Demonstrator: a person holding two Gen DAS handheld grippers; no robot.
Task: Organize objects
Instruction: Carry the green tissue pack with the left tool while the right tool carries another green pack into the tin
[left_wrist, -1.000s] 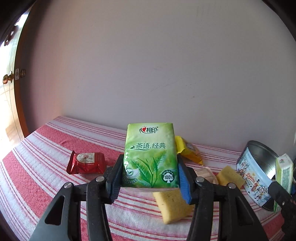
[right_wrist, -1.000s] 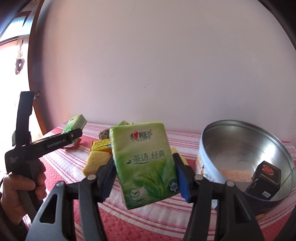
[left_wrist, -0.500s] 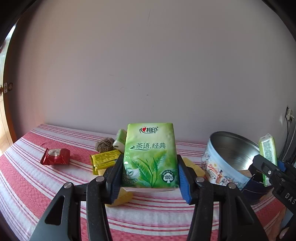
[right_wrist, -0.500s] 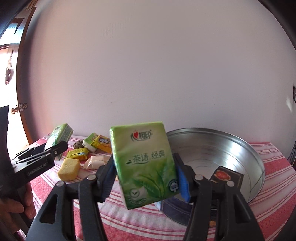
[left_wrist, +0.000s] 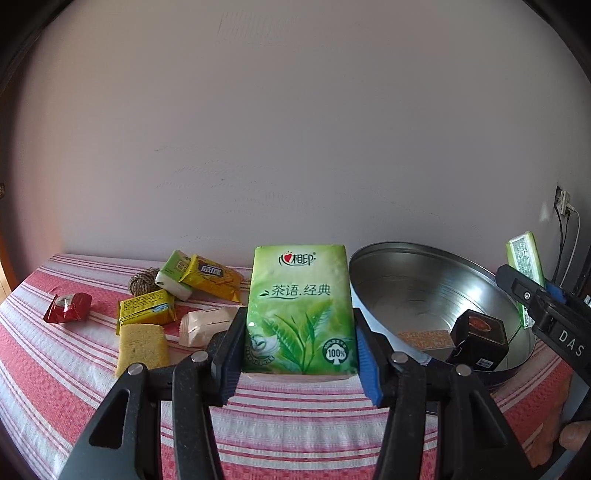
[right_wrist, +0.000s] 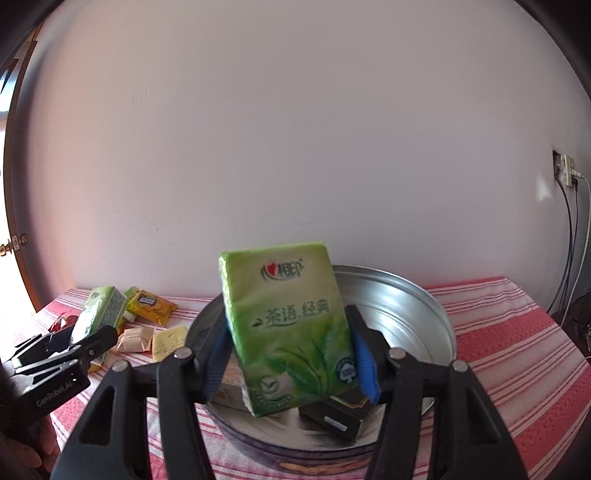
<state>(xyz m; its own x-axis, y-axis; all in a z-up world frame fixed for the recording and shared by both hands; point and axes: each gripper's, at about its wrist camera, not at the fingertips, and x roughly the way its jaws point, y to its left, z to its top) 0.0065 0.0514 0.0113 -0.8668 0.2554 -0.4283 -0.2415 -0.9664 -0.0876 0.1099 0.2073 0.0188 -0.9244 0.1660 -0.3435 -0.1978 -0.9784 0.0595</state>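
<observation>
Two green tissue packs are held, one per gripper. Left gripper (left_wrist: 299, 350) has its fingers closed on the left tissue pack (left_wrist: 301, 308), upright above the striped bench (left_wrist: 295, 424), hiding the tin's near-left rim. Right gripper (right_wrist: 290, 363) clamps the right tissue pack (right_wrist: 288, 328), tilted, over the round metal tin (right_wrist: 436, 332); it covers most of the tin's contents. Only a black box (right_wrist: 332, 415) shows, partly, plus an unclear tan item. Each pack bears leaf art and white-outlined lettering.
</observation>
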